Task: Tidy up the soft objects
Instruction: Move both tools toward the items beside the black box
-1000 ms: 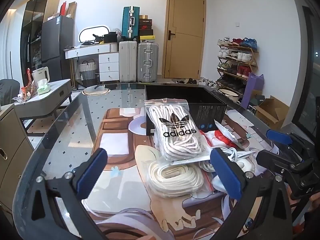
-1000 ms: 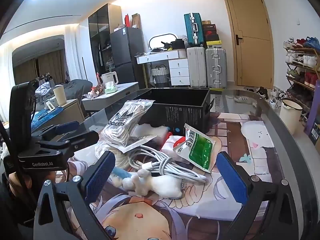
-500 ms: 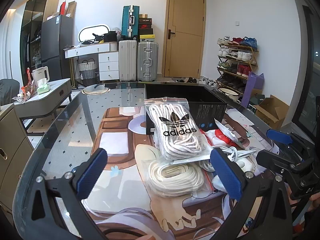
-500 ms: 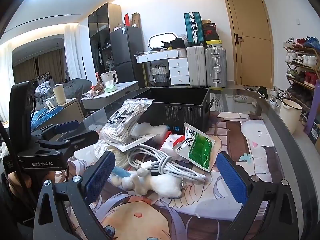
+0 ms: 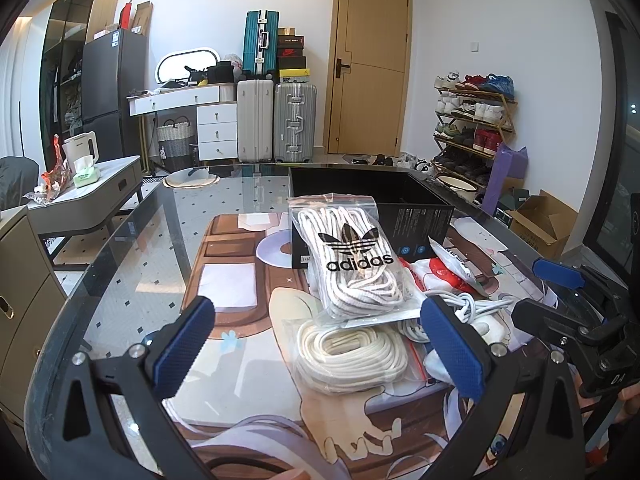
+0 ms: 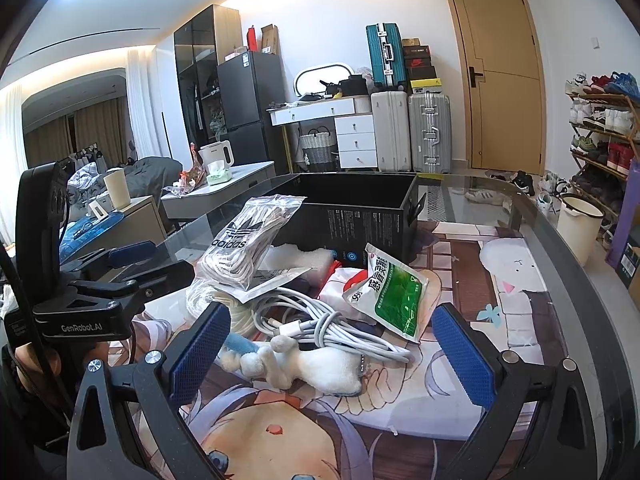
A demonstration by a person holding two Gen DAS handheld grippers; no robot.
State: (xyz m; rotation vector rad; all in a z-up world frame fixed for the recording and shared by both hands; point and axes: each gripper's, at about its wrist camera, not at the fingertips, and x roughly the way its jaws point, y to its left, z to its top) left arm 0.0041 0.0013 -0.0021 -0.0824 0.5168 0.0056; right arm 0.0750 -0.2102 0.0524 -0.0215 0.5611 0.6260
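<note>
A pile of soft things lies on the printed mat in front of an open black box. An Adidas bag of white laces leans on the box, over a bag of cream rope. A coiled white cable, a white plush toy, a green sachet and a red-and-white packet lie beside them. My left gripper is open just before the rope bag. My right gripper is open around the plush toy, not touching it.
The glass table's curved edge runs left and right. Each gripper shows in the other's view: the right one at the right, the left one at the left. Suitcases, a door and a shoe rack stand behind.
</note>
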